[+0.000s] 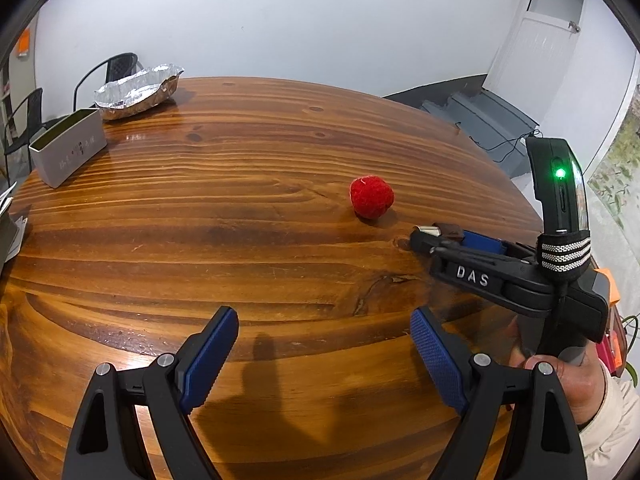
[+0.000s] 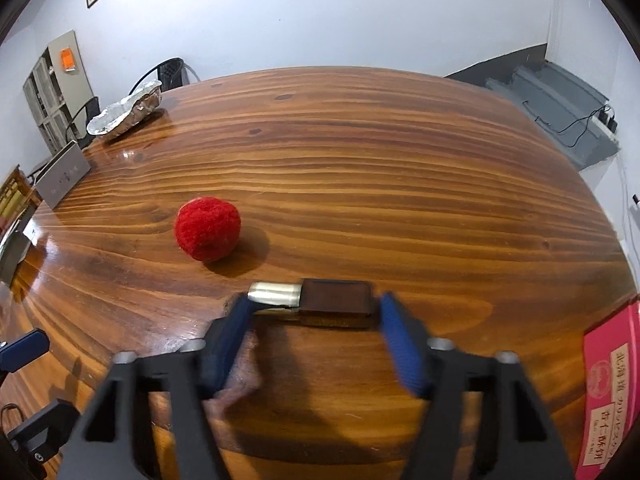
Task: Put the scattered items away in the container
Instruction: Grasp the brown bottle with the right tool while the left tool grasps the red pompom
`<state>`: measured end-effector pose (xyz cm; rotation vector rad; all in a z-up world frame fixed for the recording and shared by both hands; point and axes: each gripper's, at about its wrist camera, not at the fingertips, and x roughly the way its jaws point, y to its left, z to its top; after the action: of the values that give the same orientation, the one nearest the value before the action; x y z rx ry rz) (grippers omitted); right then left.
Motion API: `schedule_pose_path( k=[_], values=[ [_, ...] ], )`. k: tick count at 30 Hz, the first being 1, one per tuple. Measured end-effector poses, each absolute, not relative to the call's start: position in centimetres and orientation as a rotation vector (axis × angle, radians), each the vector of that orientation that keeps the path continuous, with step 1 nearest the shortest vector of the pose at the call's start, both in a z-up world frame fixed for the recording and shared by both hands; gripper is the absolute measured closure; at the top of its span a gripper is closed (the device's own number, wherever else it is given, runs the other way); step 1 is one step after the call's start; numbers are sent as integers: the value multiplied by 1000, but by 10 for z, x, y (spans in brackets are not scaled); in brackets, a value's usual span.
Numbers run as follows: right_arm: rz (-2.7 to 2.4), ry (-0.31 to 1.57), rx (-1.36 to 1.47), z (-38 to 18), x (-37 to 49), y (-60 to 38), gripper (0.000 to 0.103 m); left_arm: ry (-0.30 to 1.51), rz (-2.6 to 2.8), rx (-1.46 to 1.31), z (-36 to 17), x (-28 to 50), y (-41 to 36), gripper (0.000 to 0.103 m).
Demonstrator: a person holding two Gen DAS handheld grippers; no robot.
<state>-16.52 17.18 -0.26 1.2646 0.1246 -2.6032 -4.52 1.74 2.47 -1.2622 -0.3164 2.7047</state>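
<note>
A red fuzzy ball [image 1: 372, 197] [image 2: 208, 229] lies on the wooden table [image 1: 240, 208]. A small brown block with a silver metal end [image 2: 316, 301] [image 1: 438, 233] lies just to its right. My right gripper [image 2: 314, 306] [image 1: 430, 242] sits around the block, one blue pad at each end, fingers low on the table; whether the pads press it is unclear. My left gripper [image 1: 324, 326] is open and empty, near the table's front, well short of the ball. A grey open box [image 1: 68, 146] [image 2: 62, 174] stands at the far left.
A crumpled foil tray [image 1: 138, 90] [image 2: 126, 114] sits at the table's far left corner. A pink printed box [image 2: 610, 396] lies at the right edge. Black chairs stand behind the far left side. Grey steps are at the back right.
</note>
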Motion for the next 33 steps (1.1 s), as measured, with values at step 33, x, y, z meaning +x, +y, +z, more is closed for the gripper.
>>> schedule_pose_path(
  k=[33],
  values=[
    [-2590,124,1292,-1,-95,228,39,0,2690,-1218,18,-162,78,14]
  ],
)
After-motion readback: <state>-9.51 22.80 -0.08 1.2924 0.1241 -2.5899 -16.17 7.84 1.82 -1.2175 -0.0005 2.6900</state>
